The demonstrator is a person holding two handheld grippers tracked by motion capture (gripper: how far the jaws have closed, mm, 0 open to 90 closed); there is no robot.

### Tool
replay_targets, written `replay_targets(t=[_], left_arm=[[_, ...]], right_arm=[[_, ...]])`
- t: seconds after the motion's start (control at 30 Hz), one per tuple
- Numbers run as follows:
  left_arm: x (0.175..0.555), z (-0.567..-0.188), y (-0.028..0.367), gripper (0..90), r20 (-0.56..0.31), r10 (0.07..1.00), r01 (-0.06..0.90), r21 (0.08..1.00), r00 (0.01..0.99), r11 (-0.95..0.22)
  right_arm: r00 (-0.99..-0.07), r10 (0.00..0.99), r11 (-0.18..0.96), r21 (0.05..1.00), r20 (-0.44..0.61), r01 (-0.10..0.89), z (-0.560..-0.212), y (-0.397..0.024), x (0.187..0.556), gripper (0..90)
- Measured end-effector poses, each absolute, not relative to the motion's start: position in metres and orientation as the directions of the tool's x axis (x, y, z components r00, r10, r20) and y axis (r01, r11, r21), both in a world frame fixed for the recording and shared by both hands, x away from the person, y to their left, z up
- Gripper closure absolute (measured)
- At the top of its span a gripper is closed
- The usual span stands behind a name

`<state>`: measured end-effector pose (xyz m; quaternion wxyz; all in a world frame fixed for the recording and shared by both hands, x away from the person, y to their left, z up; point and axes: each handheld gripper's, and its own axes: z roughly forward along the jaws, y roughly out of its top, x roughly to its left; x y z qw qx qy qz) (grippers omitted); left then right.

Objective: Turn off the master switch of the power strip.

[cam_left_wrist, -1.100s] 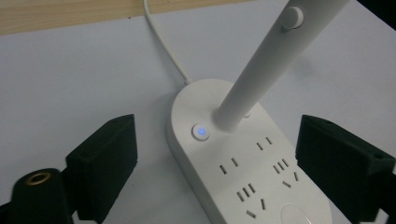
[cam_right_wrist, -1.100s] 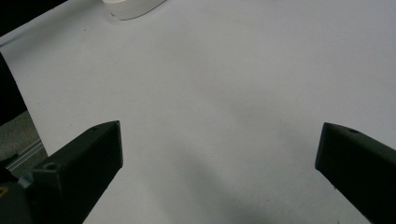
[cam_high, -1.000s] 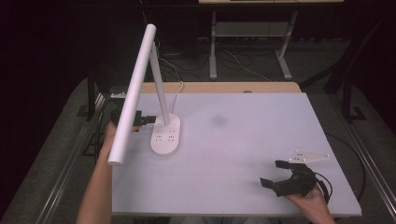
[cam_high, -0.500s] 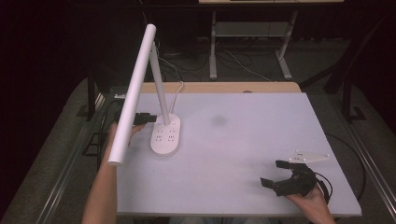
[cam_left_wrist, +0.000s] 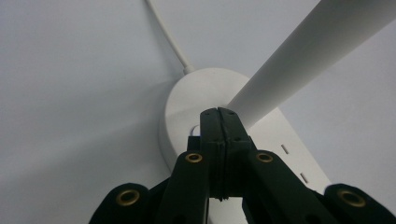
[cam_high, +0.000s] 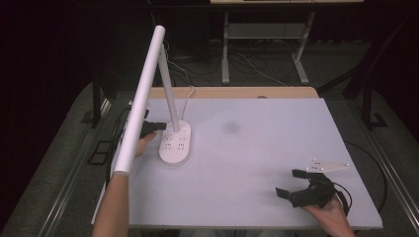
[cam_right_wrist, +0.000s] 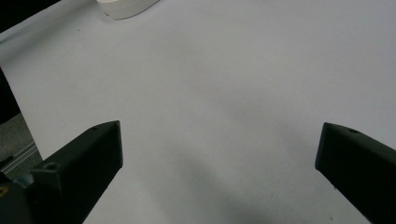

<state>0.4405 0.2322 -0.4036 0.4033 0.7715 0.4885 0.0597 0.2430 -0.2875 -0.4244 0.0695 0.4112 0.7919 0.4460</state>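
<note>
**Bright tabletop, black surroundings**

The pale grey matte table [cam_high: 276, 148] is evenly lit from above, while the room behind it sinks into near black. The high view is soft and grainy. In the left gripper view, the white plastic lamp base [cam_left_wrist: 187, 102] looks slightly blurred, with soft shadows.

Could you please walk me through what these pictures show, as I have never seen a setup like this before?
There is no robot here: a person holds a two-jaw tool in each hand. One camera looks down on the table from above, and one rides on each tool, looking along its black jaws. On the table stands a white desk lamp with a long bar head and a flat base. The left gripper has just been closing; its jaws now meet with nothing between them, their tips at the lamp base by the stem. The right gripper rests near the table's front right corner, jaws wide apart and holding nothing.
</note>
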Motion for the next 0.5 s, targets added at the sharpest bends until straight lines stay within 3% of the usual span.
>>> replay_targets(t=[0.5], left_arm=[[0.446, -0.418, 0.221, 90.0, -0.301, 0.808, 0.719, 0.665, 0.507, -0.203]], right_arm=[[-0.651, 0.715, 0.264, 0.765, 0.254, 0.588, -0.425, -0.288, 0.243, 0.2]])
